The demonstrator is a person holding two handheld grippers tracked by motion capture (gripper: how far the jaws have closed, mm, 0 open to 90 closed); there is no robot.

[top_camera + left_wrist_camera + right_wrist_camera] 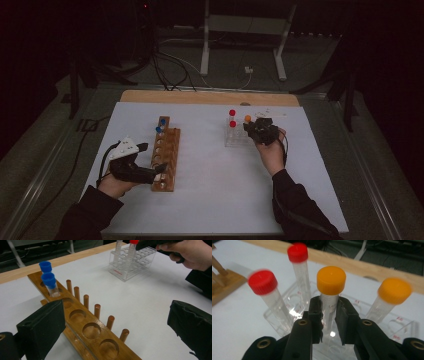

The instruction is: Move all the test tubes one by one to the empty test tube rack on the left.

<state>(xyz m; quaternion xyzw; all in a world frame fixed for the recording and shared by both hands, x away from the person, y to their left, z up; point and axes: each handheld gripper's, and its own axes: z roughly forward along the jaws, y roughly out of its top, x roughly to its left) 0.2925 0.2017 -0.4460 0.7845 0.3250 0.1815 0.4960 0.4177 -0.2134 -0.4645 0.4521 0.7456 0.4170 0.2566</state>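
Flanking the gripped orange-capped tube (pixel 331 290): two red-capped tubes (pixel 263 283), another orange-capped one (pixel 394 291).

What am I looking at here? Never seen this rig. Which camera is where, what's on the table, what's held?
No robot: a person holds a two-jawed claw in each hand. The high view looks down on the white table from above the person. The other two pictures come from a camera riding on each claw, looking along its black jaws.

On the table are a wooden rack with two blue-capped tubes at its far end, and a clear plastic rack holding red-capped tubes and orange-capped ones.

The right claw is shut on the nearer orange-capped tube, just below its cap, with the tube standing in the clear rack. The left claw is open, its jaws straddling the near end of the wooden rack and holding nothing.
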